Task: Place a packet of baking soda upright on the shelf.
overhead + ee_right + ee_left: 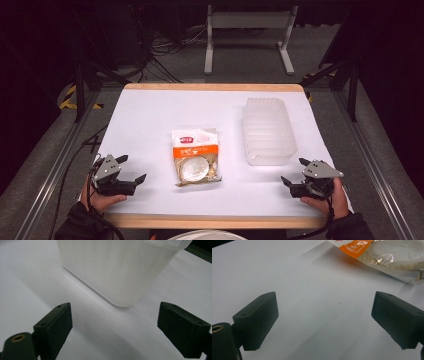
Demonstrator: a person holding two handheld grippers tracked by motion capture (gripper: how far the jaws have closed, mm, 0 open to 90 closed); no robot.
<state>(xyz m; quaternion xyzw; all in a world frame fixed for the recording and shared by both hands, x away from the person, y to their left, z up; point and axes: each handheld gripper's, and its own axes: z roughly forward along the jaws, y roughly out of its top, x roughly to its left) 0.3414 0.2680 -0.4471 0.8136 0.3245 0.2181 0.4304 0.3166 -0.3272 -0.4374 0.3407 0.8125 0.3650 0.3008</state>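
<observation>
Holding both tools wide and empty, we have the left tool (131, 169) near-left and the right tool (295, 171) near-right on the white bench (150, 115). Between them lies the snack packet (195, 156); the clear tub (268, 131) sits right of it. We judge the slick film could slip from a pinch. Its print is unreadable, and the tub's contents can't be made out.

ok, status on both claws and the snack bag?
Left claw open, empty. Right claw open, empty, facing the bin. Bag flat mid-table, untouched. Nothing in the way.
</observation>
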